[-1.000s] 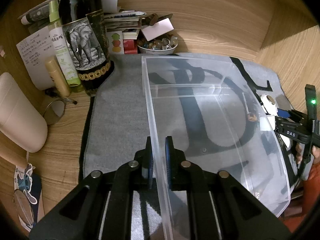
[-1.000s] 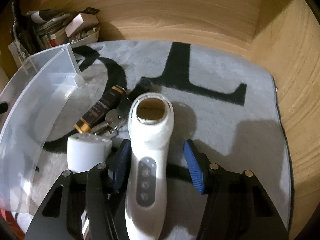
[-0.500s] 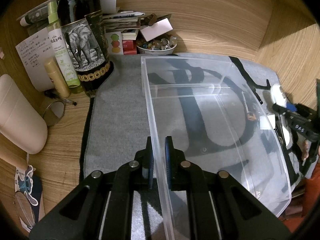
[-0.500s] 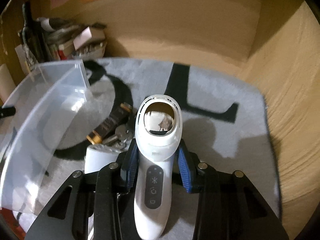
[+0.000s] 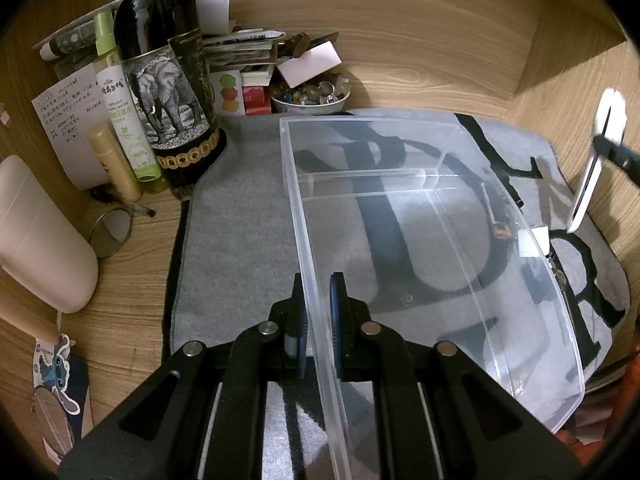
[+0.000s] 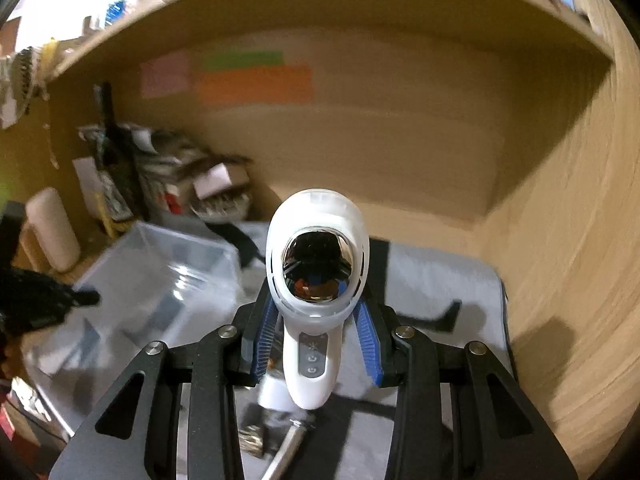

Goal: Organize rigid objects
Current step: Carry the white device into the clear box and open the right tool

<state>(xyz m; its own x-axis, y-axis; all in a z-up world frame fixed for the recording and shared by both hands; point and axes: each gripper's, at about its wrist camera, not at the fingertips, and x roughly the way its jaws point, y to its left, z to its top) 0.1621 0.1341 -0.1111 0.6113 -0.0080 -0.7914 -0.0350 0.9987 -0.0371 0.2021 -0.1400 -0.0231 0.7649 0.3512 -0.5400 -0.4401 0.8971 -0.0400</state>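
Grey mat (image 5: 240,220) carries the clear bin (image 5: 420,216); left gripper (image 5: 318,312) pinches its near wall, right gripper (image 6: 318,332) clamps the white handheld device (image 6: 316,280) above the mat

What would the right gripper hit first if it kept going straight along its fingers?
Probably nothing nearby. The right gripper, shut on the white handheld device, is raised and points over the grey mat toward the wooden back wall. That wall looks first in line; the view is blurred, so depth is unclear.
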